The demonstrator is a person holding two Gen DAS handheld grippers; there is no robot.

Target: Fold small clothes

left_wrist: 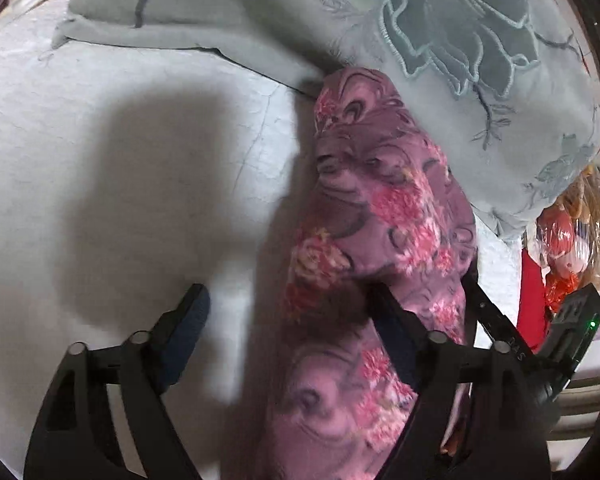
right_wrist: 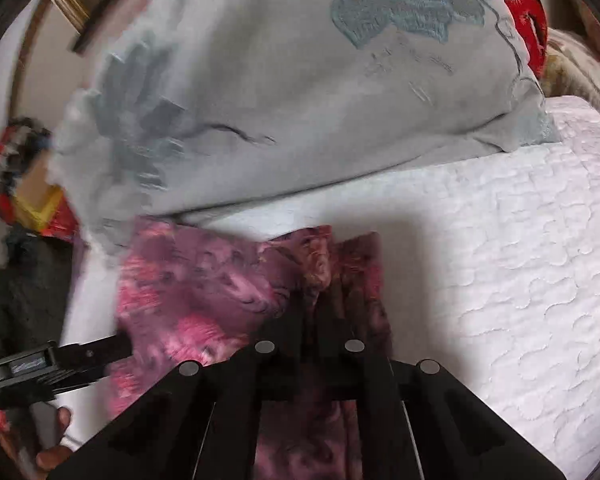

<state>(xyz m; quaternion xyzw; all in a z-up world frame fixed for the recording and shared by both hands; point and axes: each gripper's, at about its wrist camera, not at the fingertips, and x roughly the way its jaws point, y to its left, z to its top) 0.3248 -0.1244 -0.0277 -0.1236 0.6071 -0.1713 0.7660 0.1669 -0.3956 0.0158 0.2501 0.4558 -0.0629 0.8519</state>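
A purple garment with pink flowers [left_wrist: 380, 216] lies bunched on the white quilted bed, its far end against a grey pillow. In the left wrist view my left gripper [left_wrist: 288, 304] is open; its right finger [left_wrist: 396, 332] presses into the cloth and its left finger [left_wrist: 188, 320] hangs over bare bed. The right gripper [left_wrist: 484, 312] shows at the garment's right edge. In the right wrist view my right gripper [right_wrist: 320, 312] is shut on a bunched fold of the garment [right_wrist: 204, 280]. The left gripper [right_wrist: 96, 350] reaches in from the left.
A grey pillow with embroidered flowers [left_wrist: 440, 40] lies behind the garment; it also shows in the right wrist view [right_wrist: 280, 80]. White quilted bed [right_wrist: 500, 260] extends right. Red and orange packages [left_wrist: 568, 240] sit off the bed's side. Red cloth [right_wrist: 528, 8] is behind the pillow.
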